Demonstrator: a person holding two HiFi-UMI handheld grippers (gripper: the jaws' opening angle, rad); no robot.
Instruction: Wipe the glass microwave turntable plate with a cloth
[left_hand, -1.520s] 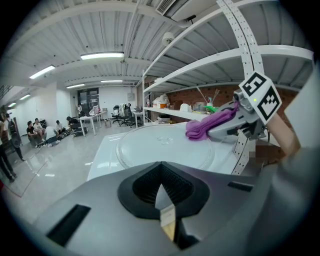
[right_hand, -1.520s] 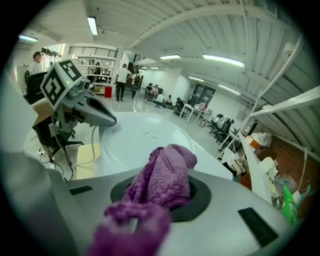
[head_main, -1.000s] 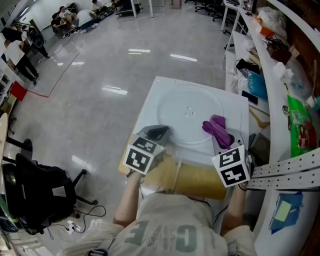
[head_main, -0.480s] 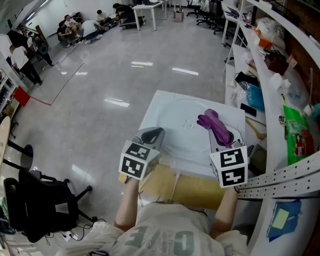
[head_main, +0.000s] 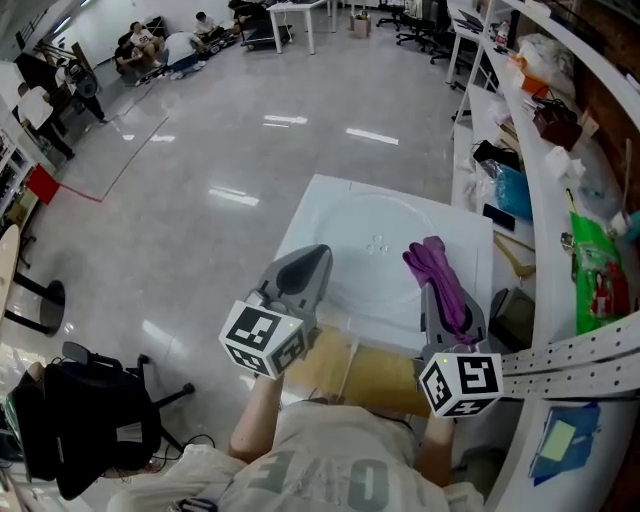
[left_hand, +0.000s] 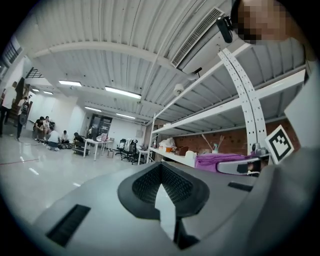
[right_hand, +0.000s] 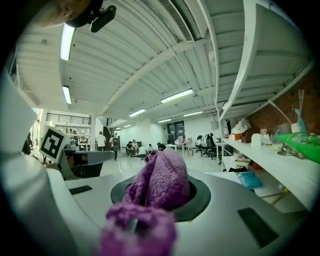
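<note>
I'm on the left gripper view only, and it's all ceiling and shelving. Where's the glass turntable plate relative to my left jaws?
Observer: In the head view the glass plate lies flat on the white table. The left gripper points at its near left rim.
Operator: Does the right gripper have the cloth?
Observer: Yes. The right gripper view shows the right gripper with its jaws shut on the purple cloth.
Operator: Is the cloth on the glass?
Observer: In the head view it overlaps the plate's right side, but I cannot tell whether they touch.
</note>
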